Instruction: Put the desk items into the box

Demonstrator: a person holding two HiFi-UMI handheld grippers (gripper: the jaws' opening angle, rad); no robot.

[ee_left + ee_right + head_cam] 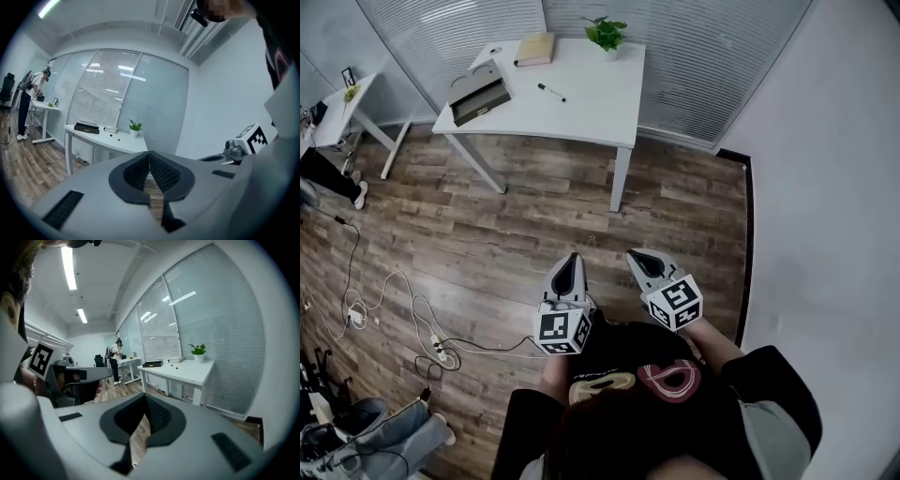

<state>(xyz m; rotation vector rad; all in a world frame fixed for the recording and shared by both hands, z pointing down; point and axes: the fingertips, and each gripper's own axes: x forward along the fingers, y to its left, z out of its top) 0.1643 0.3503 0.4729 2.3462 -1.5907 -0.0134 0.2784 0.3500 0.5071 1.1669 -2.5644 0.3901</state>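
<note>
Two grippers, both clenched on nothing, hover side by side close to your chest. Your left gripper (573, 258) and right gripper (636, 255) point their closed tips across the wooden floor (516, 234) toward the white desk (586, 108), well ahead of them. On the desk, ahead and left of the left gripper, sits the grey box (478, 94). A pen (550, 92) lies near the box's right side, with a book (534, 49) and a potted plant (607, 34) farther off.
</note>
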